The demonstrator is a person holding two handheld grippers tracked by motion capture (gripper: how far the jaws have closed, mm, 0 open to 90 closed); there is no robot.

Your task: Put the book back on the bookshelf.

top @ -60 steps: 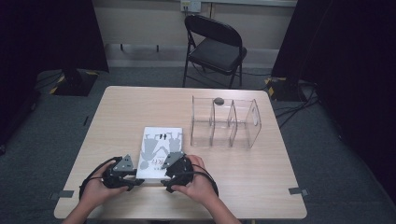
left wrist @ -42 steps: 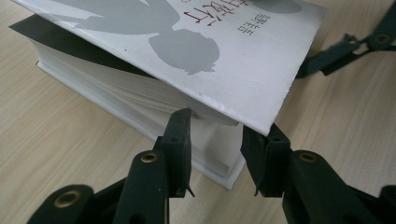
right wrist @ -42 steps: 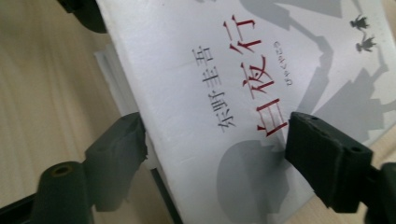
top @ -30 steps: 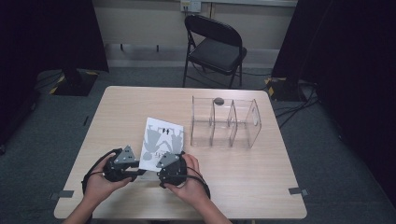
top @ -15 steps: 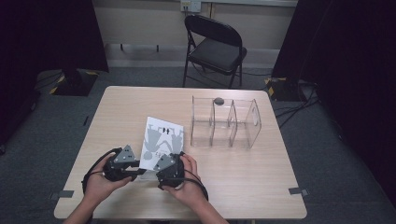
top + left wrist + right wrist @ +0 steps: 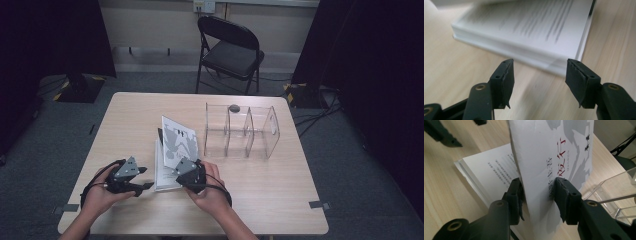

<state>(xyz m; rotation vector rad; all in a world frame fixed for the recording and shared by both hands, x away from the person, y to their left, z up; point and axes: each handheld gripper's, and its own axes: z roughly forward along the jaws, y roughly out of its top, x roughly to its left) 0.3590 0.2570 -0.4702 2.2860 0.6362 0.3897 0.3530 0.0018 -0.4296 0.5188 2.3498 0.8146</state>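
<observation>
While the book (image 6: 167,167) lies on the bench (image 6: 260,185) beside a clear divider box (image 6: 242,131), the right claw (image 6: 537,192) is clenched on its lifted front cover (image 6: 554,152); the left claw (image 6: 537,72) sits released, just short of the pages.

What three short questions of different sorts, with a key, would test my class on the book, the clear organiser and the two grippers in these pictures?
1. True or false: the right gripper grips the lifted front cover of the book.
2. Which stands open beside the book's pages? A. left gripper B. right gripper
3. Fill in: the small dark object rests on top of the clear ____.

Key: 1 true; 2 A; 3 organiser.
</observation>
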